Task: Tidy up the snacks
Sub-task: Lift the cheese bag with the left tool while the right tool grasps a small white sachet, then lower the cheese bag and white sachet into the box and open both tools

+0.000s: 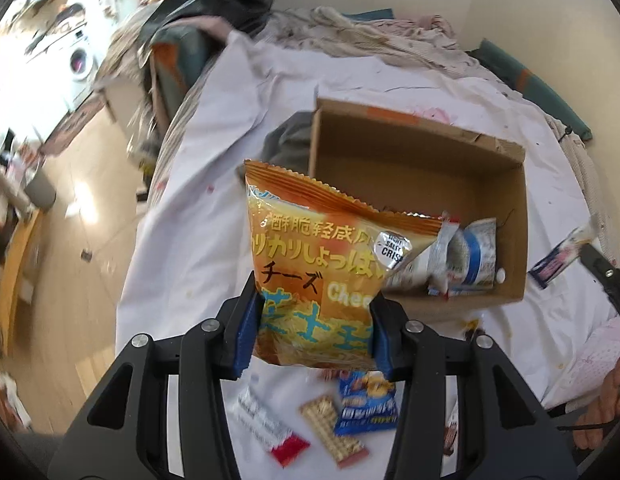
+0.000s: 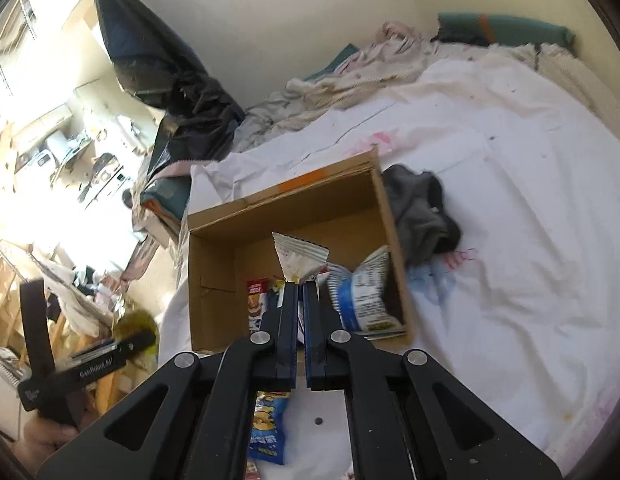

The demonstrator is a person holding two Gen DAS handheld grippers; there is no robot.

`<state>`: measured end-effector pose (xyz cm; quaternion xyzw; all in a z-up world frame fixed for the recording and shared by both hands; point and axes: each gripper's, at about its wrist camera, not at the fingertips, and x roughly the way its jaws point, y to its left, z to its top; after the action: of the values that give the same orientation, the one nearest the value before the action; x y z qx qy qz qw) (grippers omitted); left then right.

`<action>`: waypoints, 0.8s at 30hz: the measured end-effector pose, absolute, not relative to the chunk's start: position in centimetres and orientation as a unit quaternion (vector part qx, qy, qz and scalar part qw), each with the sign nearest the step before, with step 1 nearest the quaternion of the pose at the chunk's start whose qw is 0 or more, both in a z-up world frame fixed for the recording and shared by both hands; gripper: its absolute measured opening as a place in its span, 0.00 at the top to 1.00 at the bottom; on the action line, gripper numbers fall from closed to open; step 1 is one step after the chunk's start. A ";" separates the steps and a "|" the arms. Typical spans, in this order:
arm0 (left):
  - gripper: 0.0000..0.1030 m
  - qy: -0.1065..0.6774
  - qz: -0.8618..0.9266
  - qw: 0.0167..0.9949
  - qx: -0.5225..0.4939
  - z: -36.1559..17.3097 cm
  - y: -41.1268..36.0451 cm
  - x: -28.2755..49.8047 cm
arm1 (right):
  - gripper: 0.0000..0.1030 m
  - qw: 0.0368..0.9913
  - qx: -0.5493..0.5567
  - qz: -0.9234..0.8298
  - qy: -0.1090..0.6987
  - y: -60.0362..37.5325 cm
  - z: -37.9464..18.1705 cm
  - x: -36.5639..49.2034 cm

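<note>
Above the box: orange cheese crisp bag (image 1: 321, 264) is held in the air, clamped at its lower part between the blue pads of the left gripper (image 1: 315, 330); it hangs over the near left corner of the box
Right gripper (image 2: 301, 292): jaws pressed together on the lower tip of a small white sachet (image 2: 298, 258), which stands up over the box
Cardboard box (image 1: 429, 148): open on top, lying on the white sheet (image 1: 238, 128); blue-and-white packets (image 1: 469, 256) lie in its near end; the far part is bare cardboard
Under the left gripper: blue snack packet (image 1: 365, 404), wafer bar (image 1: 333, 428) and red-and-white packet (image 1: 270, 428) lie on the sheet
Beside the box: grey cloth (image 2: 421, 212) touching its side
Far side of the bed: crumpled bedding (image 1: 373, 36) near the wall
</note>
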<state>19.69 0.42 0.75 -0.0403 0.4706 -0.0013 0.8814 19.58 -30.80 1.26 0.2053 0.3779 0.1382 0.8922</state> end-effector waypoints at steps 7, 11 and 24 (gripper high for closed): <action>0.58 0.473 -0.012 0.881 -0.020 -0.3 -1.6 23.1 | 0.98 0.878 0.177 0.159 0.416 -28.0 -1.7 23.4; 0.58 0.466 -0.012 0.884 -0.022 -1.6 -2.1 24.1 | 0.98 0.865 0.178 0.155 0.443 -27.4 -4.3 24.0; 0.58 0.464 -0.024 0.885 -0.029 -3.6 -3.0 26.2 | 0.98 0.840 0.189 0.154 0.486 -27.3 -7.1 25.7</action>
<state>26.22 -3.00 -3.65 -0.0291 0.4637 -0.0242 0.8852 25.68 -27.29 -7.07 0.1890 0.4856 0.1536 0.8395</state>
